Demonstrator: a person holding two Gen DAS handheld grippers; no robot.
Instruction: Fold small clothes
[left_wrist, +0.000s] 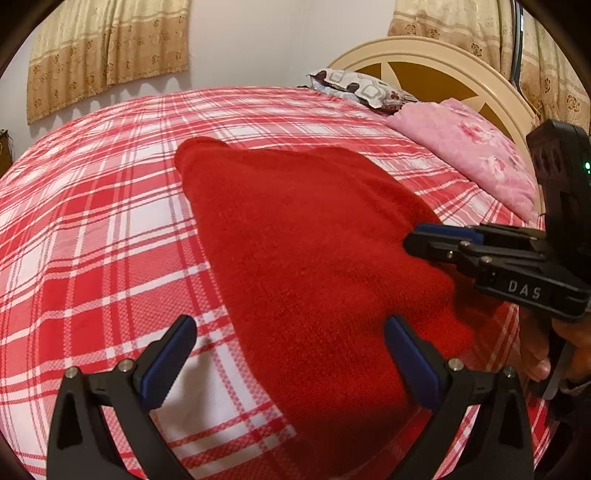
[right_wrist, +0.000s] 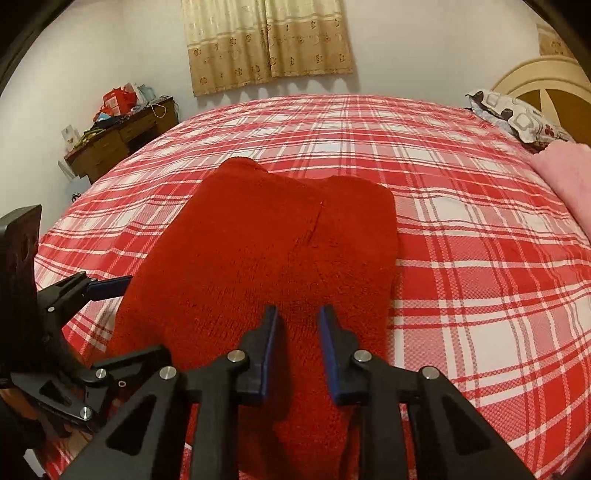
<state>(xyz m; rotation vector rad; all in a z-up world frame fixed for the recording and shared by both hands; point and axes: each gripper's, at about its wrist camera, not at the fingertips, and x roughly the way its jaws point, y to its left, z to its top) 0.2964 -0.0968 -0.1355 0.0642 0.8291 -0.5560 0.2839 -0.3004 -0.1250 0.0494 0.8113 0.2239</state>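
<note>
Two black tongs with blue pads hang low over the bed's near edge. Left tongs (left_wrist: 290, 334) spread wide, released, one pad over checked sheet (left_wrist: 92, 229), the other over the red knit garment (left_wrist: 295, 236). Right tongs (right_wrist: 297, 325) narrowed but not clenched; red knit lies in the gap beneath, and whether the pads grip it I cannot tell. Garment lies flat on the sheet, reaching from the near edge toward mid-bed. Open sheet either side. Pink blanket (left_wrist: 476, 155) and patterned pillow (left_wrist: 365, 88) well apart, near the headboard (left_wrist: 424, 51).
</note>
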